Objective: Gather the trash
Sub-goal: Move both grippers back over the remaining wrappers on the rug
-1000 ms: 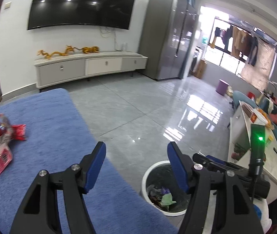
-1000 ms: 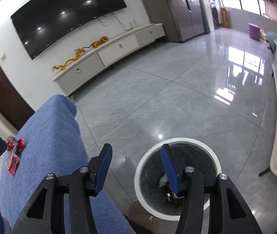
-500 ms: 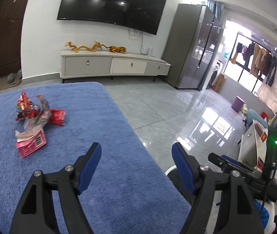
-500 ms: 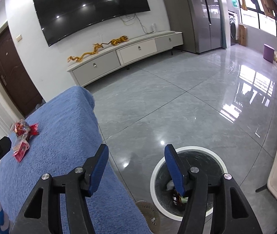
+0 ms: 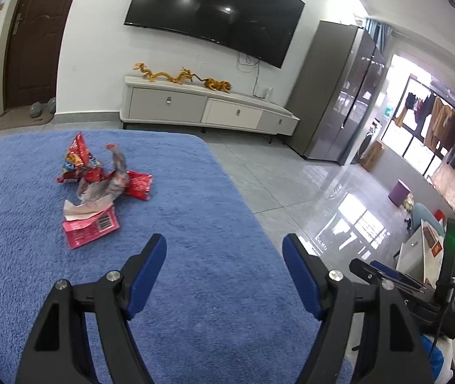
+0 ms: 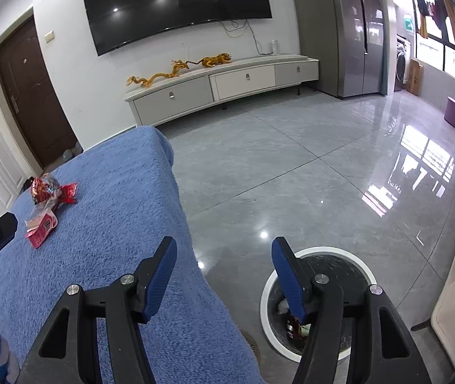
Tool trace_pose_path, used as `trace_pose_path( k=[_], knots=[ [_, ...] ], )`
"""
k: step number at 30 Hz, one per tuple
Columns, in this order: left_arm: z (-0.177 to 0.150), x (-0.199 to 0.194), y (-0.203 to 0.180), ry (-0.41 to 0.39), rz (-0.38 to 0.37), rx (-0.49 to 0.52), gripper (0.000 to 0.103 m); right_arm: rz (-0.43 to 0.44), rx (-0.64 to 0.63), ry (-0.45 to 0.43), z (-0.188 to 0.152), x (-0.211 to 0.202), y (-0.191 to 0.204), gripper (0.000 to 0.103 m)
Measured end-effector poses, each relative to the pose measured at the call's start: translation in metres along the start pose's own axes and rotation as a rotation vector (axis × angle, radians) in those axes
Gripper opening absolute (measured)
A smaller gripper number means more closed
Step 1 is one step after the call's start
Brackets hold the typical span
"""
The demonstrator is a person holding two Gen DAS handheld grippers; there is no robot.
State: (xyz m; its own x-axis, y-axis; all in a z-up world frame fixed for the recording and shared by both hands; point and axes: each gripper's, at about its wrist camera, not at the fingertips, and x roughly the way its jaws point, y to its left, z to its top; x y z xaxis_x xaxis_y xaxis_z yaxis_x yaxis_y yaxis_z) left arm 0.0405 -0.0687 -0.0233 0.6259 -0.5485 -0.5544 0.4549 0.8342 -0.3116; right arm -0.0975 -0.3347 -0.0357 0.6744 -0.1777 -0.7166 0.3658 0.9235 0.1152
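Trash (image 5: pixel 99 188) was observed as a loose heap of crumpled red and silver wrappers lying on the blue plush cover (image 5: pixel 195 224), toward its far left part. A flat pink packet with a barcode (image 5: pixel 91 225) was noted at the near edge of the heap, touching it. The left gripper (image 5: pixel 224 256) was held over the cover, well short of the heap; its jaws were found wide apart with nothing between them. The right gripper (image 6: pixel 222 259) was positioned over the cover's right edge, its jaws opening and likewise empty, the pads (image 6: pixel 288 281) clear of any object. A white-rimmed bin (image 6: pixel 267 291) with a dark liner was recorded on the grey tiled floor (image 6: pixel 291 176), just beside the cover and partly hidden behind the right gripper's right finger. Discarded items were visible inside the bin; they could not be identified.
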Motion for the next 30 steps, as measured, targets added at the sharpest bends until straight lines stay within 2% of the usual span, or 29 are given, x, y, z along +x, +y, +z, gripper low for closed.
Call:
trace_pose_path(
  k=[14,21,25,30],
  knots=[
    [-0.002,0.014,0.040,0.029,0.024,-0.044,0.074,0.019,-0.086,0.034,0.002,0.020,0.036,0.059],
    [0.010,0.021,0.086,0.015,0.120,-0.100,0.074,0.046,-0.124,0.052,0.009,0.037,0.052,0.059],
    [0.018,0.026,0.116,0.005,0.175,-0.141,0.074,0.083,-0.163,0.062,0.016,0.051,0.067,0.059],
    [0.020,0.041,0.143,0.025,0.210,-0.157,0.074,0.151,-0.208,0.082,0.026,0.075,0.093,0.059]
  ],
)
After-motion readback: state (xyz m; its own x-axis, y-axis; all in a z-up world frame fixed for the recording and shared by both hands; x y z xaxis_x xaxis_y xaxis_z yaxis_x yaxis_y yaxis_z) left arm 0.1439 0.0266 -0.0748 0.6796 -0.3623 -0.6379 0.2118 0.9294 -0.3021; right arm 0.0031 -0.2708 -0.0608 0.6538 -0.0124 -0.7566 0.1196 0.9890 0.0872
